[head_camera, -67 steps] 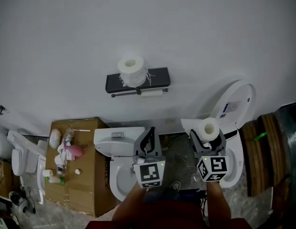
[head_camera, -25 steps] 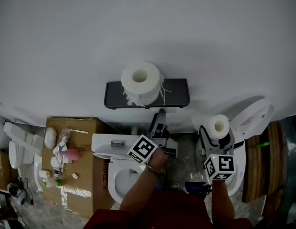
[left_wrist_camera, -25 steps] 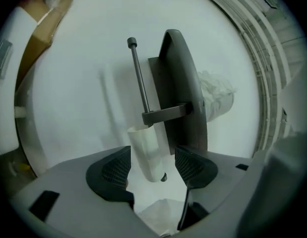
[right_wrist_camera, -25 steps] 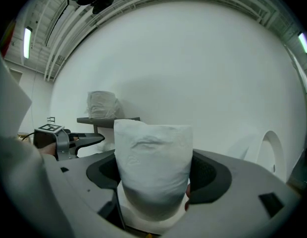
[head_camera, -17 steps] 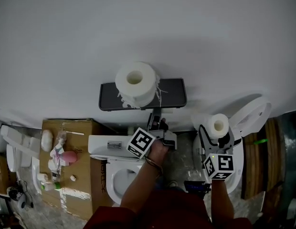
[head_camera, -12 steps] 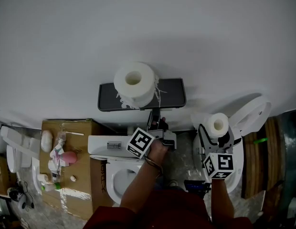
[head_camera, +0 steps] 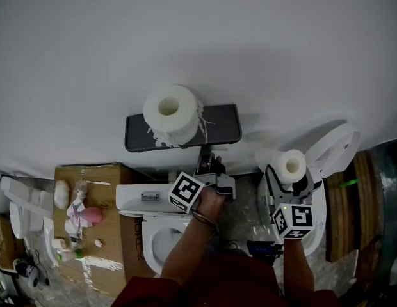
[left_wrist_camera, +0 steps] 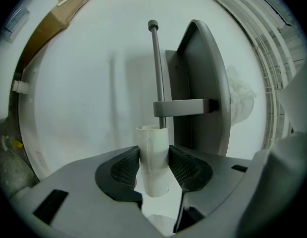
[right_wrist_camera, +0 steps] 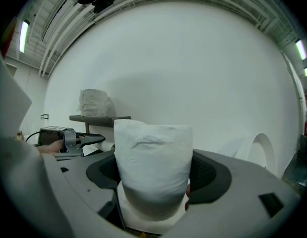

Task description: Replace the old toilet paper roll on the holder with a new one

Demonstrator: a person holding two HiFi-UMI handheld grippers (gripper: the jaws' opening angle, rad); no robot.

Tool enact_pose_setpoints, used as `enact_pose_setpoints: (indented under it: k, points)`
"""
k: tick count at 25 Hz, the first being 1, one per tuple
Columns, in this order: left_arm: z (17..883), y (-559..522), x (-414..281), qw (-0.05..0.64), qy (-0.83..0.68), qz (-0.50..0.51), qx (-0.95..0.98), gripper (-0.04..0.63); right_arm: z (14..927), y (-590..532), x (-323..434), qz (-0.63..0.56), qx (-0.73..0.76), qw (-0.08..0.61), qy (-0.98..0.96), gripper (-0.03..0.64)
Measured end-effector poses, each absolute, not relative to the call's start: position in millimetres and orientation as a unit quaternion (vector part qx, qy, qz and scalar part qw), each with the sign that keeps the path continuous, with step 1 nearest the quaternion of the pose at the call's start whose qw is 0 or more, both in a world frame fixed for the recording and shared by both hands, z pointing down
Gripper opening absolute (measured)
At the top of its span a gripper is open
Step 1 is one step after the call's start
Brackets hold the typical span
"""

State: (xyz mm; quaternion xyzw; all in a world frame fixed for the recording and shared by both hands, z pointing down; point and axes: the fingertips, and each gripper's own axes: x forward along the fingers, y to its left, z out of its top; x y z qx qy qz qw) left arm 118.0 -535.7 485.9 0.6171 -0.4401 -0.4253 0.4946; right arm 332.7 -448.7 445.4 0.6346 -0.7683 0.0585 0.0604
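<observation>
The old roll, a bare cardboard tube (left_wrist_camera: 154, 158), sits on the holder's thin rod (left_wrist_camera: 156, 68) under the dark shelf (head_camera: 214, 126). My left gripper (left_wrist_camera: 154, 168) has just been closing, and both pads touch the tube's sides. In the head view that gripper (head_camera: 208, 162) reaches level to just below the shelf, and the tube is hidden there. My right gripper (head_camera: 289, 176) is shut on the new full white roll (head_camera: 292, 162), held upright to the right of the holder. The new roll (right_wrist_camera: 152, 157) fills the right gripper view between the dark pads (right_wrist_camera: 205, 175).
A spare roll with ragged edges (head_camera: 171, 115) stands on top of the shelf. Below are a white toilet with its tank (head_camera: 147, 197), a cardboard box (head_camera: 96, 261) with small items, and at right a second toilet with a raised lid (head_camera: 336, 147).
My left gripper has risen from over the toilet to right under the shelf and rolled at the wrist. The wall and holder have come closer. My right gripper still holds the new roll.
</observation>
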Motion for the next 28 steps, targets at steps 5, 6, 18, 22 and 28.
enact_pose_setpoints:
  k: [5, 6, 18, 22, 28]
  points:
    - [480.5, -535.6, 128.7, 0.502, -0.424, -0.434, 0.617, 0.201, 447.2, -442.2, 345.4, 0.062, 0.646, 0.061, -0.758, 0.379]
    - [479.5, -535.6, 134.1, 0.503, -0.420, -0.430, 0.621, 0.199, 447.2, -440.9, 347.4, 0.062, 0.648, 0.061, -0.757, 0.379]
    - [482.4, -531.0, 217.3, 0.543, -0.367, -0.385, 0.650, 0.199, 440.9, -414.4, 397.9, 0.059, 0.696, 0.058, -0.713, 0.379]
    - [485.2, -523.6, 246.0, 0.555, -0.349, -0.367, 0.660, 0.199, 443.2, -400.3, 419.7, 0.062, 0.715, 0.058, -0.694, 0.380]
    - [483.9, -504.6, 269.8, 0.556, -0.338, -0.348, 0.675, 0.199, 444.2, -383.7, 435.4, 0.067, 0.724, 0.052, -0.685, 0.379]
